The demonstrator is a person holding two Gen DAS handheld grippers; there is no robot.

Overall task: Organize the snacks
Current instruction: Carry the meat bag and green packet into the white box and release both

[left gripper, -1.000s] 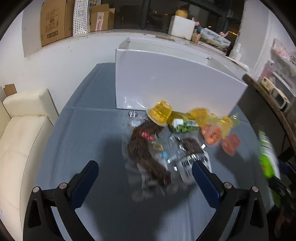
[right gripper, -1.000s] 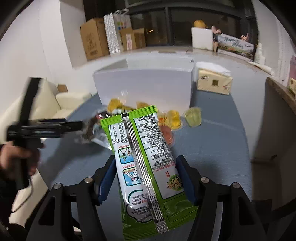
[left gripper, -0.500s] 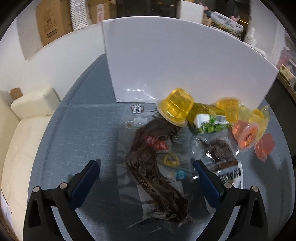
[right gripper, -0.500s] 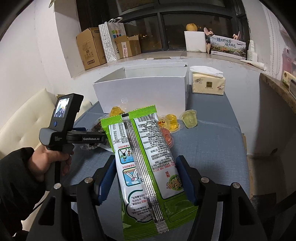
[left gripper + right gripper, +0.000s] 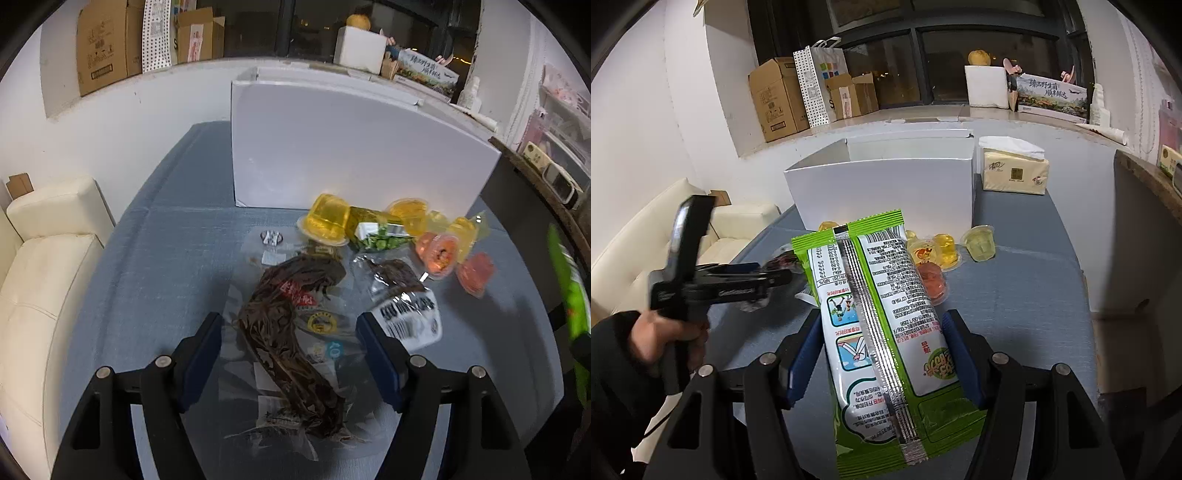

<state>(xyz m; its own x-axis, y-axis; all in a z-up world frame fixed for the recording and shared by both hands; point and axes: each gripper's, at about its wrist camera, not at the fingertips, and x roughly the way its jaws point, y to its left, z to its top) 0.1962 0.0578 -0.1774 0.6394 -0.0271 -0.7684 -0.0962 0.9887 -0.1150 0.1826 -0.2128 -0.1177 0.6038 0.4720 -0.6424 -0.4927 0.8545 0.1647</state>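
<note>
A: State of left gripper?
B: Jaws have just been closing; a clear pack of dark dried food lies between them on the blue table; pads not yet pressing it.
A: Right gripper?
B: Pinching the green bag, held above the table; jelly cups sit by the white box.

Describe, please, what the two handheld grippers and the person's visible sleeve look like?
Each gripper, left gripper and right gripper, has black angular finger arms with silver screws and dark blue pads. Seen from the right wrist, the left one has a black pistol-style handle with white lettering. The sleeve is black.
</note>
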